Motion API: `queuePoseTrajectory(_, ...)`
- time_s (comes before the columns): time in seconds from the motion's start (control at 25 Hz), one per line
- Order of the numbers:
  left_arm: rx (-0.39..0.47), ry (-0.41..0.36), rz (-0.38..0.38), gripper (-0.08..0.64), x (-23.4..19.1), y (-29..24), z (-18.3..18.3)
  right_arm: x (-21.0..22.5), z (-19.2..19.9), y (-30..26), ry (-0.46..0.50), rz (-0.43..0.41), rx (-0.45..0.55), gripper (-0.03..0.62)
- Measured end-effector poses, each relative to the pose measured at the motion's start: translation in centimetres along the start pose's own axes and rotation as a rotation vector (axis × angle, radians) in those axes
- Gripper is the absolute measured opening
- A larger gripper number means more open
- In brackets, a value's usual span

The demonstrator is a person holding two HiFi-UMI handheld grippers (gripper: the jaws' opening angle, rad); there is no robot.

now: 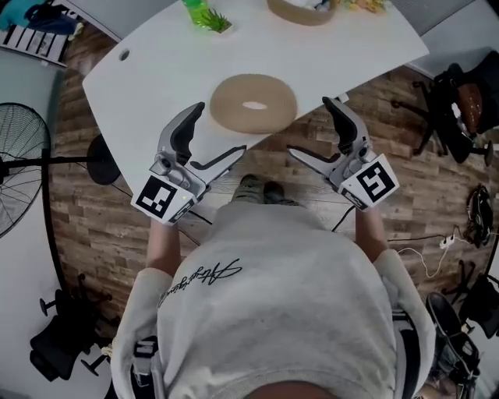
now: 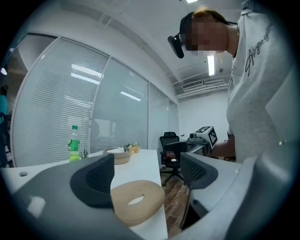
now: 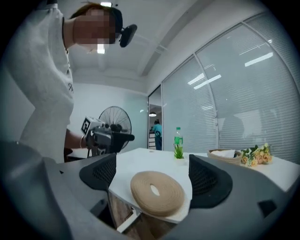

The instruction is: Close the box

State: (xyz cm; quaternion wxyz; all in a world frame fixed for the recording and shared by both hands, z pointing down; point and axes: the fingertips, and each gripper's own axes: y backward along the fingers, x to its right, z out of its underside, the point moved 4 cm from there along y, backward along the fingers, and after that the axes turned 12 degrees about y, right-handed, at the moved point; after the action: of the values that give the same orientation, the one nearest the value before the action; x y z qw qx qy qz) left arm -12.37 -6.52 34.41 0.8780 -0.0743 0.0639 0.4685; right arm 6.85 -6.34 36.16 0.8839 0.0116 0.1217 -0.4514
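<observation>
A round woven tan lid [image 1: 253, 103] with a hole in its middle lies flat on the white table [image 1: 156, 70], close to the near edge. The matching woven box [image 1: 304, 9] stands at the table's far edge, uncovered, with something white inside. My left gripper [image 1: 218, 129] hangs just off the table edge, left of the lid, jaws wide and empty. My right gripper [image 1: 309, 125] mirrors it on the lid's right. The left gripper view shows the lid [image 2: 137, 201] low between the spread jaws [image 2: 143, 176], the box [image 2: 117, 154] behind. In the right gripper view the lid [image 3: 157, 192] lies beyond the jaws [image 3: 152, 174].
A green bottle [image 1: 195, 6] and a small potted plant [image 1: 212, 19] stand at the table's far left; flowers [image 3: 255, 154] lie beside the box [image 3: 225, 155]. A floor fan [image 1: 19, 167] stands to the left, an office chair [image 1: 468, 101] to the right. The floor is wooden.
</observation>
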Motion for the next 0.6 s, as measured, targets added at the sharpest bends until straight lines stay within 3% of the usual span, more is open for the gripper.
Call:
queuePoseTrajectory(0.16,-0.078,-0.015,0.041,0.456,-1.9,-0.8,1.2,0.2,3.9,-1.6,0.018,-0.061,-0.143,0.477)
queuePoseTrajectory(0.6,-0.321,-0.052,0.111,0.480,-6.4,-2.1,6.9,0.5,11.2,-5.0,-0.035,-0.111,-0.364,0.500)
